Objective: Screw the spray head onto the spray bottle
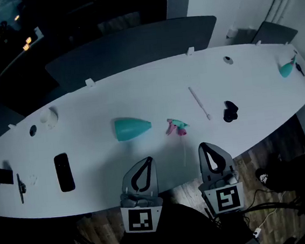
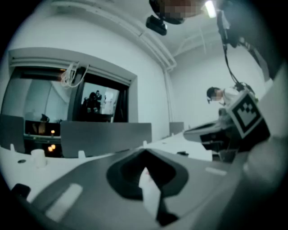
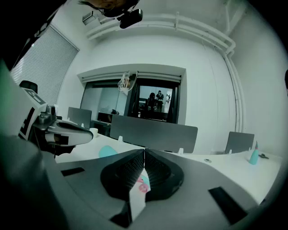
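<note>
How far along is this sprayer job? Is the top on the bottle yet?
Nothing done yet: the teal bottle lies on its side on the table, the pink spray head loose beside it, not touching. In hand: nothing; the left claw and right claw are shut and empty. Left: everything, gripping both and screwing them together.

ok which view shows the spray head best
The head view: the whole pink and teal spray head lies on the table, just right of the bottle. The right gripper view shows only a pink sliver of it. In the left gripper view I can't make it out.
</note>
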`<state>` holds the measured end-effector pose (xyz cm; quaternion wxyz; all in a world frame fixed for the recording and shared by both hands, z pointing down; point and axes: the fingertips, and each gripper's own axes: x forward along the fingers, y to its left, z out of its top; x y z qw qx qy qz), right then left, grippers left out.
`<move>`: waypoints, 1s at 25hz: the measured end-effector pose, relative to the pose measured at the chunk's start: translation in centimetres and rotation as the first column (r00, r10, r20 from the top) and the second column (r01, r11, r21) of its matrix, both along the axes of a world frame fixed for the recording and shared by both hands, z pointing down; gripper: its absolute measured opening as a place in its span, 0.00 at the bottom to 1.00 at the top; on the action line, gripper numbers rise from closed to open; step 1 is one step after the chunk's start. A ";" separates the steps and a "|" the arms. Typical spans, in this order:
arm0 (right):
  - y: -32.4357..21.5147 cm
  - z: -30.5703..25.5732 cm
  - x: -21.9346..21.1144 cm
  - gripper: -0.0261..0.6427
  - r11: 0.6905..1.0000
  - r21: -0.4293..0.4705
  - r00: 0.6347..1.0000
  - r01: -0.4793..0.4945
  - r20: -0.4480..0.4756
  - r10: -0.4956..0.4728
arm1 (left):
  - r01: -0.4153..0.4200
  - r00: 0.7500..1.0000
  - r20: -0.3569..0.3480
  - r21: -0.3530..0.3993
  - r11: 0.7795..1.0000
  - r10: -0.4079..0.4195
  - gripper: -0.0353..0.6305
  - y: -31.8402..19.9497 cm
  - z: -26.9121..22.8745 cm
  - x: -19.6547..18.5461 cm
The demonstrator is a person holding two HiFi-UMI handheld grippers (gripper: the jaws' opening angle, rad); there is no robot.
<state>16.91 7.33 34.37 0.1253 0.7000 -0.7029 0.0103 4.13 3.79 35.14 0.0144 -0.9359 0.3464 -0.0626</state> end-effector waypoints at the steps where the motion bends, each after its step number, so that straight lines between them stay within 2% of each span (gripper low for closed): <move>1: -0.6 0.3 0.1 0.05 1.000 -0.006 1.000 0.002 -0.002 -0.002 | -0.017 1.000 0.006 -0.006 1.000 0.017 0.06 -0.4 0.3 0.3; 4: -2.2 1.4 0.7 0.05 0.999 -0.037 1.000 0.009 -0.011 -0.009 | -0.051 0.998 0.027 -0.028 0.998 0.051 0.06 -1.3 1.4 0.9; 8: -3.9 3.2 2.0 0.05 0.995 -0.098 0.999 0.031 -0.011 -0.032 | -0.051 0.998 0.018 -0.051 0.997 0.052 0.06 -2.5 2.3 1.8; 14: -6.2 4.5 3.5 0.05 0.976 -0.155 0.986 0.155 -0.027 -0.162 | -0.017 0.998 0.054 -0.094 0.995 0.023 0.06 -3.0 4.1 4.1; 20: -8.3 4.6 5.4 0.05 0.939 -0.159 0.950 0.305 -0.018 -0.311 | 0.061 0.994 0.094 -0.144 0.988 -0.047 0.06 -2.0 6.3 7.8; 25: -9.3 5.5 6.7 0.05 0.890 -0.185 0.906 0.418 0.012 -0.423 | 0.122 0.989 0.111 -0.218 0.968 -0.100 0.06 -0.8 8.4 11.0</move>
